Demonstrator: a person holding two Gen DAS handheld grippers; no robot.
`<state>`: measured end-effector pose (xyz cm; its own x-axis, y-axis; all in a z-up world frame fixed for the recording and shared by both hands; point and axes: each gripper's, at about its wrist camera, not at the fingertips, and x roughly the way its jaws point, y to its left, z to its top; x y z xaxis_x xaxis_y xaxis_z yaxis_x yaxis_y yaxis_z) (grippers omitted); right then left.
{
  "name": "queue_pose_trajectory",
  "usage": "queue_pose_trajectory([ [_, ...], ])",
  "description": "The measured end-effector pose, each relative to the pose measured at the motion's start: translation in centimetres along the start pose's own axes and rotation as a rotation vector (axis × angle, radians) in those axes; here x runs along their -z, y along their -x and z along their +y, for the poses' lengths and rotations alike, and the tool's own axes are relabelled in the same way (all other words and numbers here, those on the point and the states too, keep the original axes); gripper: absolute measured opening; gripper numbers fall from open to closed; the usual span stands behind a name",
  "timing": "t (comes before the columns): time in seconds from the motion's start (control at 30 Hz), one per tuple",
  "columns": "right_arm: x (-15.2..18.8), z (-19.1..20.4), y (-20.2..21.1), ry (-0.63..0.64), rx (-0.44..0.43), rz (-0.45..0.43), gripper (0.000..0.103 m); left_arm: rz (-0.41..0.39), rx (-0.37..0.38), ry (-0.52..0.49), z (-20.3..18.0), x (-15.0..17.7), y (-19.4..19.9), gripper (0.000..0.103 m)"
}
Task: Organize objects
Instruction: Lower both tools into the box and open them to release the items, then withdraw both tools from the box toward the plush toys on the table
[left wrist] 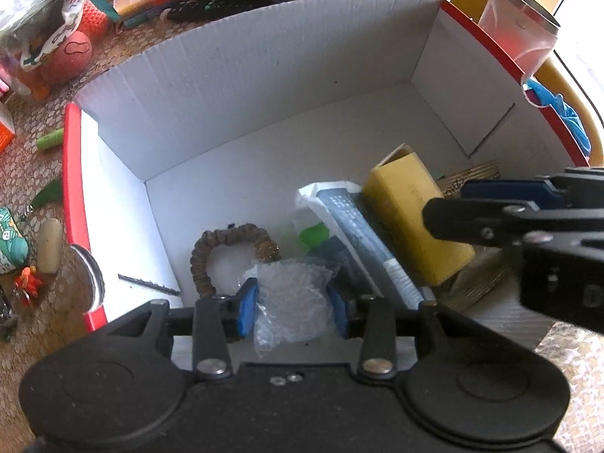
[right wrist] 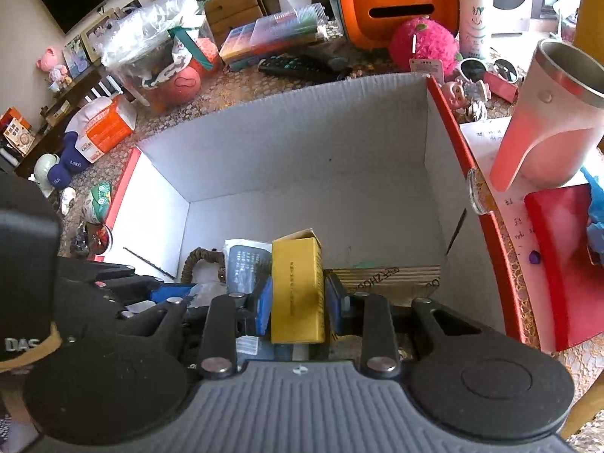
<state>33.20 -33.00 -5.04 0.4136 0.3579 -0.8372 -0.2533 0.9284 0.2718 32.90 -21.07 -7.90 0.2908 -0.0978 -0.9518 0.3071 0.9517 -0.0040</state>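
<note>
Blue pads of left gripper (left wrist: 292, 307) are closed on a clear plastic bag (left wrist: 292, 302), near box (left wrist: 264, 75) front edge. Right gripper (right wrist: 298, 307) jaws squeeze yellow carton (right wrist: 297, 290); carton's bottom is hidden.

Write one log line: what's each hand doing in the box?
left gripper: shut on bubble-wrap bag | right gripper: shut on yellow box | both inside white carton
</note>
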Motion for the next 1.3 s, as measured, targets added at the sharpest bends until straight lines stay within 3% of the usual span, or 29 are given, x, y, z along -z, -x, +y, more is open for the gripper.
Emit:
queue_pose_trajectory([
  [0.27, -0.1, 0.0, 2.3, -0.016, -0.011, -0.03, 0.029, -0.032, 0.013, 0.0, -0.4, 0.6, 0.9, 0.051],
  [0.57, 0.7, 0.6, 5.1, -0.018, -0.013, -0.069, 0.029, -0.11, 0.045, 0.0, -0.7, 2.2, 4.1, 0.054],
  [0.63, 0.9, 0.9, 5.9, -0.012, -0.018, -0.08, 0.029, -0.134, 0.05, 0.0, -0.9, 2.2, 5.0, 0.062],
  [0.7, 1.1, 1.3, 6.6, -0.003, -0.023, -0.092, 0.029, -0.156, 0.054, -0.003, -0.6, 2.9, 6.0, 0.064],
  [0.87, 1.9, 2.4, 8.4, 0.02, -0.026, -0.13, 0.045, -0.205, 0.074, 0.01, 0.7, 3.8, 8.1, 0.064],
  [1.1, 3.1, 4.3, 10.8, 0.045, -0.045, -0.169, 0.046, -0.268, 0.093, 0.006, 2.3, 6.2, 11.6, 0.064],
  [1.2, 3.6, 4.9, 11.5, 0.049, -0.057, -0.18, 0.053, -0.289, 0.095, 0.027, 3.5, 7.2, 12.6, 0.066],
  [1.3, 4.3, 5.8, 12.0, 0.062, -0.062, -0.187, 0.054, -0.304, 0.095, 0.047, 4.8, 8.4, 13.5, 0.072],
])
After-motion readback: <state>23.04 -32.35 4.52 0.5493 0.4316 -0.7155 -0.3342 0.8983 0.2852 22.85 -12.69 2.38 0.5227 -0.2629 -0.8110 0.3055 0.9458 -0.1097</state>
